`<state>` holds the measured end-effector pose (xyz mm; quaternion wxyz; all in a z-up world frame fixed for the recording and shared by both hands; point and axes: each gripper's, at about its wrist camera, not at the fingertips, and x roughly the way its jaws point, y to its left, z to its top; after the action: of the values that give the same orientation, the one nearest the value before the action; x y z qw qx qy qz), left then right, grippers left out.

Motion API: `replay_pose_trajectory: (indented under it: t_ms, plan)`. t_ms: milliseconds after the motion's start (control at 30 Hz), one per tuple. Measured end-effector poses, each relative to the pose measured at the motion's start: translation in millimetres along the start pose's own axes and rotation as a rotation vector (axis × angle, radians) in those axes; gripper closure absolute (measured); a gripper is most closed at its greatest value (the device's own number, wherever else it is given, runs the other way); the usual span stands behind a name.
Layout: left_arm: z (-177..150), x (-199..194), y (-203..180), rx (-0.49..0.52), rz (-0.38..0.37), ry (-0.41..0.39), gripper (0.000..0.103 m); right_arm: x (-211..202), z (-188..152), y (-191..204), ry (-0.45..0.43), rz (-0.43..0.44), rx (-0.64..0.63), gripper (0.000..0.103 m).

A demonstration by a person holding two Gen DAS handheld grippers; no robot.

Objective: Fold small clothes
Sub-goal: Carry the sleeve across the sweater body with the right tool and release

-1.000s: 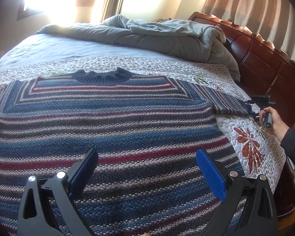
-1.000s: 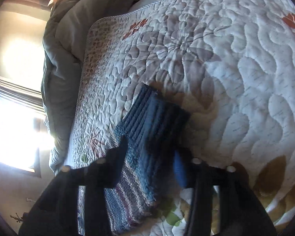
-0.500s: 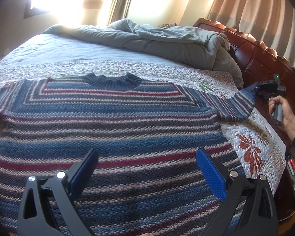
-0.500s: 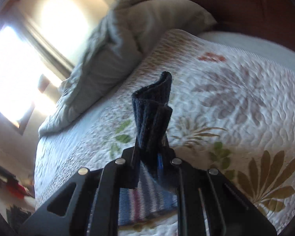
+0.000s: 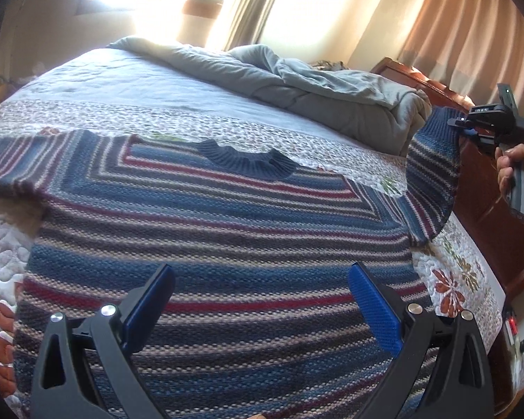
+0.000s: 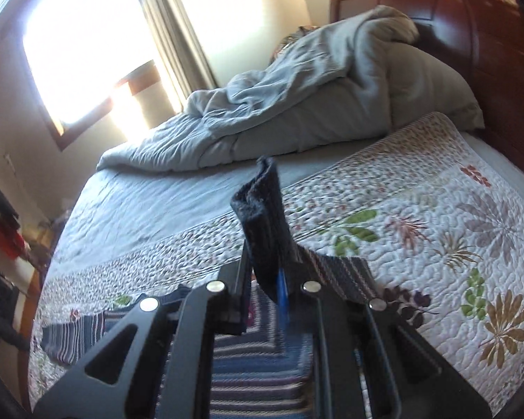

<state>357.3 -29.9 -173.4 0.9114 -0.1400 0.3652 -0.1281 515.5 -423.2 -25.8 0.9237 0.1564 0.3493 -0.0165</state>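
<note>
A striped blue, red and grey knit sweater (image 5: 209, 244) lies flat on the quilted bedspread (image 5: 227, 129), collar away from me. My left gripper (image 5: 258, 296) is open and empty, low over the sweater's lower body. My right gripper (image 6: 269, 272) is shut on the dark cuff (image 6: 262, 216) of the sweater's right sleeve (image 5: 433, 174) and holds it lifted off the bed. The cuff stands up between the fingers. The right gripper also shows in the left wrist view (image 5: 471, 122), at the right, held by a hand. The left sleeve (image 5: 10, 167) lies flat.
A crumpled grey duvet (image 5: 297, 83) is heaped at the far side of the bed. A dark wooden bed frame (image 5: 489, 209) runs along the right edge. A bright window (image 6: 87, 52) and curtains are behind. Floral quilt (image 6: 454, 244) lies to the sweater's right.
My right gripper closed on the sleeve cuff and lifted it up off the quilt, toward the headboard side. The sleeve now arcs upward. My left gripper stayed open over the sweater.
</note>
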Motion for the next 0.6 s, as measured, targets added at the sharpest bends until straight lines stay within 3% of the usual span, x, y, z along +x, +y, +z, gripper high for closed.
replay_pose_trajectory:
  t_ms: [167, 267, 433, 600]
  plan:
    - [5, -15, 14, 0.027, 0.057, -0.045, 0.004, 27, -25, 88, 0.027, -0.032, -0.154, 0.092]
    - [10, -24, 34, -0.008, 0.062, -0.051, 0.004, 50, -51, 141, 0.051, -0.058, -0.269, 0.092]
    - [16, -42, 66, -0.076, 0.063, -0.078, 0.004, 94, -122, 235, 0.078, -0.146, -0.531, 0.095]
    - [17, -50, 80, -0.105, 0.046, -0.083, 0.004, 142, -199, 291, 0.175, -0.174, -0.672, 0.096]
